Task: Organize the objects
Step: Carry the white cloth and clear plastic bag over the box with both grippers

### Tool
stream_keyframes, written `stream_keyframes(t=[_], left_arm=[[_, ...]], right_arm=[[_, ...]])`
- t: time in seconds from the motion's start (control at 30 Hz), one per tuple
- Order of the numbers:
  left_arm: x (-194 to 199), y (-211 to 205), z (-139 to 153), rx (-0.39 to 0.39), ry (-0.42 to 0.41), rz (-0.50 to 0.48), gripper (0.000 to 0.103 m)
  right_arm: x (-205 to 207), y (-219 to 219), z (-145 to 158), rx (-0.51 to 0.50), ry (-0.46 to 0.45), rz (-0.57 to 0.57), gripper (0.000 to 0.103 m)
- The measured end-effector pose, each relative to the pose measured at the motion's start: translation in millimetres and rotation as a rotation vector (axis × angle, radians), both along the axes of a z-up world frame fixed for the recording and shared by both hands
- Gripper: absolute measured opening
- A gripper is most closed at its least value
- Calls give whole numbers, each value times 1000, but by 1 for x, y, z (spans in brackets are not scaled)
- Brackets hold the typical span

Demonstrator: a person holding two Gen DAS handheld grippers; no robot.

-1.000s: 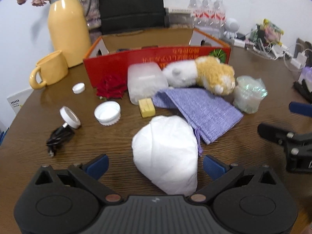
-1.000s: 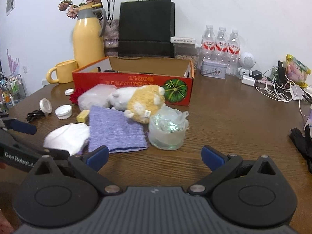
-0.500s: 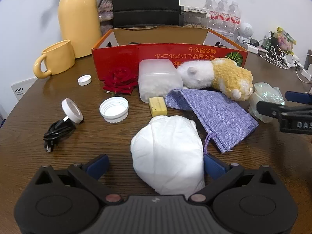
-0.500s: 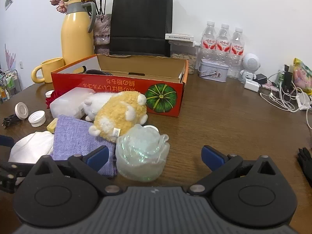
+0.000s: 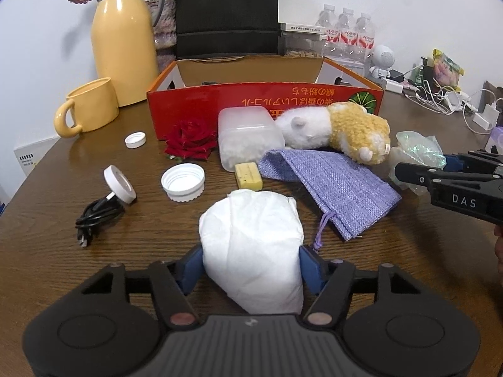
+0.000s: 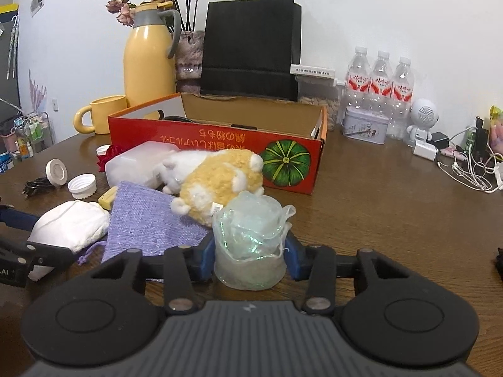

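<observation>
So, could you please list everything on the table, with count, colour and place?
box: 1, red, centre back
jug: 1, yellow, back left
mug: 1, yellow, left
rose: 1, red, before box
plush toy: 1, white-yellow, before box
pouch: 1, purple, centre
caps: 2, white, left
bottles: 3, clear, back right
white bundle: 1, in left hand-held gripper
clear bag: 1, in right hand-held gripper
</observation>
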State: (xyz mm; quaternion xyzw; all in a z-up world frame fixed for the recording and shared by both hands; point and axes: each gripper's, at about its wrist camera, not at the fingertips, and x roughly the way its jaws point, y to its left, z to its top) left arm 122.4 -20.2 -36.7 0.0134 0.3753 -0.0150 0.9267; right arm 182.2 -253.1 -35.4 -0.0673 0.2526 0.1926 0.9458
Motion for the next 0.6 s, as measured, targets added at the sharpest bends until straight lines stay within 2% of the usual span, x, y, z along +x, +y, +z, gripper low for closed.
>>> stream_keyframes(t=[0.3, 0.6], left_arm=[[-7, 8, 8, -22, -37, 10, 61], [-6, 15, 40, -36, -138, 24, 61]], right_arm=[[-7, -2, 2, 10, -21, -17, 45], [-12, -2, 21, 34, -76, -7, 45]])
